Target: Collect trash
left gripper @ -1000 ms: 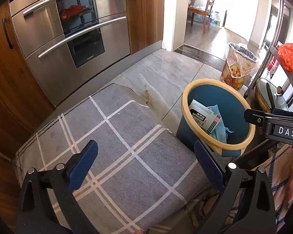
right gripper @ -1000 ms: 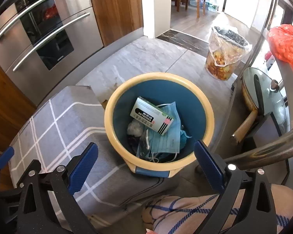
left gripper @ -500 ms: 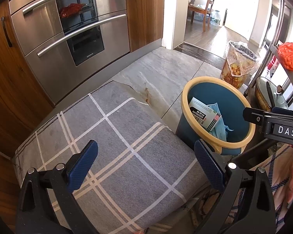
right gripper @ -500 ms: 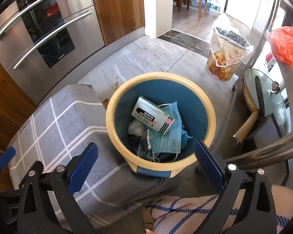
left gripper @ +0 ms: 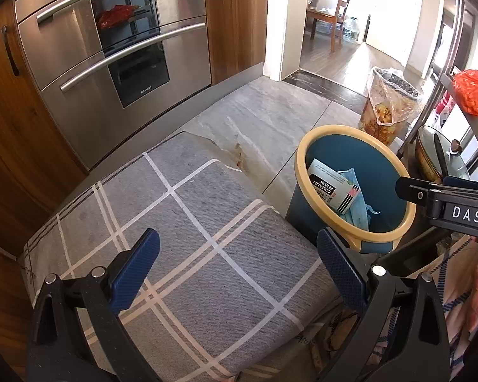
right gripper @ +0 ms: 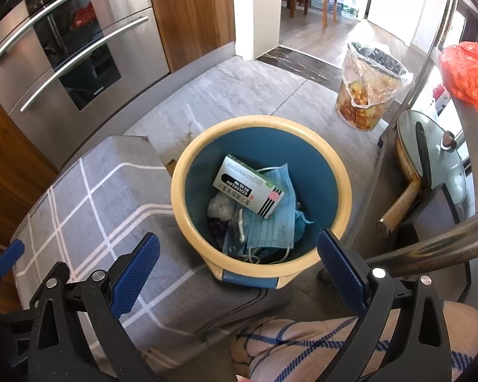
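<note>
We see a Siemens-branded oven (left gripper: 111, 63) facing a grey checked mat (left gripper: 191, 238). At the mat's right edge stands a blue bin (right gripper: 261, 191) holding a "COLTALIN" box (right gripper: 248, 186) and a face mask (right gripper: 271, 222). Our left claw (left gripper: 235, 270) and right claw (right gripper: 235, 270) hang released, empty.

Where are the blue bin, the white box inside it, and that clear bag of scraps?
blue bin (right gripper: 341, 187), right wrist view, yellow rim.
white box (right gripper: 248, 186), right wrist view, printed top face.
clear bag (right gripper: 371, 86), right wrist view, its front.
</note>
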{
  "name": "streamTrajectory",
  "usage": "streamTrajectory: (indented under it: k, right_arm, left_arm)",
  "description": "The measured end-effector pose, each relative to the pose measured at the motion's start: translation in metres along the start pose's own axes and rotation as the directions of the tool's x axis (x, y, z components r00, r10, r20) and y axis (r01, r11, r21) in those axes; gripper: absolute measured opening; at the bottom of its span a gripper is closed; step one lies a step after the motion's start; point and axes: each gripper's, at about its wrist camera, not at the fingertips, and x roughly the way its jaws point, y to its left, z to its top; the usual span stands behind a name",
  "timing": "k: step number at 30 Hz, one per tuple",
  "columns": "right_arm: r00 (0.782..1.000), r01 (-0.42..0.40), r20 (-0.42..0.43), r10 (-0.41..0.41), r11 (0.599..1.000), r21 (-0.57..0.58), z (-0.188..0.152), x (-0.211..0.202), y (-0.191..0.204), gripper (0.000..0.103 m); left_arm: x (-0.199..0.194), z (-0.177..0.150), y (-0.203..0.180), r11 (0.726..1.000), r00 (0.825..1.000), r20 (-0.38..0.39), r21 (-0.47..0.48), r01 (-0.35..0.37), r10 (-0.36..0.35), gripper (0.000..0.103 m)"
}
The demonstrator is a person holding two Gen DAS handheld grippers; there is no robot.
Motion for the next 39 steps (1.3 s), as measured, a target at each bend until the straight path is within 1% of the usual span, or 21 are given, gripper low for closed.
streamTrajectory:
  k: [39]
  right_arm:
    - [1.000,-0.006,-0.017,0.006,1.000,0.006,-0.0017,0.0030,0.0031,0.098]
  left_arm:
    - [0.0006,-0.0028,-0.0070,1.000,1.000,-0.004,0.010,0.008,-0.008,0.097]
